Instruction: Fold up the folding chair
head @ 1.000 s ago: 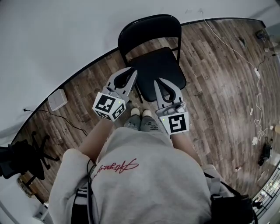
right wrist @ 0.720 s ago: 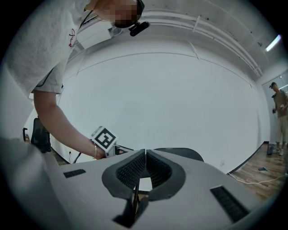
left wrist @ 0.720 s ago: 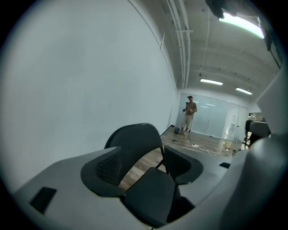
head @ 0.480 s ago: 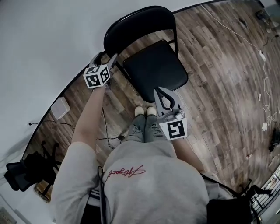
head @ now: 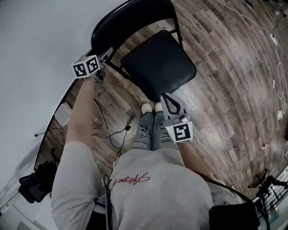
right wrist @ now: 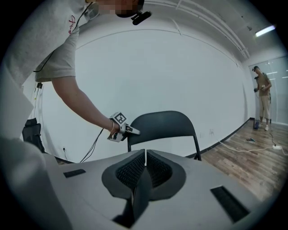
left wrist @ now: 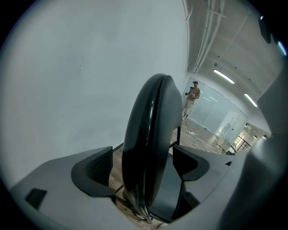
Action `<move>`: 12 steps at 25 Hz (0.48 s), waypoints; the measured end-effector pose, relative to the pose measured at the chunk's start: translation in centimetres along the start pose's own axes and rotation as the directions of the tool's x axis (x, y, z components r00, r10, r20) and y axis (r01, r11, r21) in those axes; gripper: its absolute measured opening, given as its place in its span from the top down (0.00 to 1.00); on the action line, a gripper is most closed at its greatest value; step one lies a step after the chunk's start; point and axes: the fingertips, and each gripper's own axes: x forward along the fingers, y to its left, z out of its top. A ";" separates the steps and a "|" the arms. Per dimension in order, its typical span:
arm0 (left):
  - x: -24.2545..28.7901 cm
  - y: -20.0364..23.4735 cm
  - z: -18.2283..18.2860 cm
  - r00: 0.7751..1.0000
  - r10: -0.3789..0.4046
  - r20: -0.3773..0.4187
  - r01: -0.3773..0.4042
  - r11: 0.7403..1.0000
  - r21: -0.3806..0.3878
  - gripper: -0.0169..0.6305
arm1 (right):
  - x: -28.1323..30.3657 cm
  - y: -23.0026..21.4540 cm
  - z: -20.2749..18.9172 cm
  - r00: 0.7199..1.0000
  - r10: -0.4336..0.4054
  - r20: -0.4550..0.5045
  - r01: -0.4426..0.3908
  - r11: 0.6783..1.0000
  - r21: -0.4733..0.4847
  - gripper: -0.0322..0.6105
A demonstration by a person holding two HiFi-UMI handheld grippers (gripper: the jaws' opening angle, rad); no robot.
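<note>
The black folding chair (head: 157, 60) stands unfolded by the white wall, its seat flat. My left gripper (head: 108, 56) is at the left edge of the curved backrest (head: 130, 13). In the left gripper view the backrest edge (left wrist: 146, 148) stands between the jaws, which are opening; both pads (left wrist: 101, 164) are clear of it. The right gripper view shows the left gripper (right wrist: 130, 131) at that same corner of the chair (right wrist: 164, 128). My right gripper (head: 165, 96) hovers just off the seat's front edge, shut and empty (right wrist: 146, 155).
The person's shoes (head: 150, 108) stand right in front of the seat. Cables (head: 110, 130) and a white box (head: 63, 114) lie on the wood floor at the left by the wall. A black office chair (head: 33, 182) sits lower left. Another person (right wrist: 262, 96) stands far off at the right.
My left gripper swung out leftward from in front of the seat to the backrest's left edge, and its jaws went from shut to wide. The right gripper sank a little and stayed shut.
</note>
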 end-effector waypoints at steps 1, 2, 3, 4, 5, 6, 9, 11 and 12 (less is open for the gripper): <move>0.5 -0.2 -0.1 0.999 -0.032 -0.022 0.032 0.999 -0.001 0.33 | 0.2 -0.2 -1.2 1.000 -0.003 -0.017 0.004 1.000 0.028 0.92; 1.0 -0.5 -0.1 0.997 -0.059 -0.040 0.059 0.998 0.010 0.34 | 0.5 -0.4 -2.4 1.000 -0.005 -0.029 0.007 0.998 0.056 0.92; 1.4 -0.8 0.0 0.996 -0.075 -0.050 0.077 0.996 0.035 0.35 | 0.7 -0.7 -3.7 0.999 -0.009 -0.039 0.012 0.997 0.082 0.92; 1.6 -1.2 0.2 0.996 -0.080 -0.047 0.083 0.994 0.066 0.42 | 0.8 -1.2 -5.2 0.998 -0.017 -0.055 0.023 0.994 0.105 0.92; 1.7 -1.4 0.5 0.996 -0.080 -0.032 0.083 0.992 0.097 0.50 | 0.9 -1.7 -6.9 0.997 -0.029 -0.077 0.039 0.991 0.129 0.92; 1.7 -1.5 0.7 0.996 -0.083 -0.014 0.084 0.989 0.121 0.51 | 0.9 -2.3 -8.7 0.994 -0.045 -0.104 0.061 0.985 0.164 0.91; 1.5 -1.5 0.8 0.995 -0.098 0.017 0.094 0.982 0.161 0.53 | 1.3 -4.1 -14.2 0.980 -0.087 -0.182 0.142 0.938 0.317 0.68; 1.3 -1.6 1.0 0.994 -0.101 0.027 0.095 0.979 0.183 0.53 | 1.7 -5.1 -17.6 0.970 -0.100 -0.220 0.186 0.892 0.412 0.64; 1.2 -1.6 1.1 0.994 -0.104 0.033 0.095 0.976 0.193 0.53 | 2.0 -5.6 -19.3 0.966 -0.104 -0.236 0.205 0.865 0.458 0.62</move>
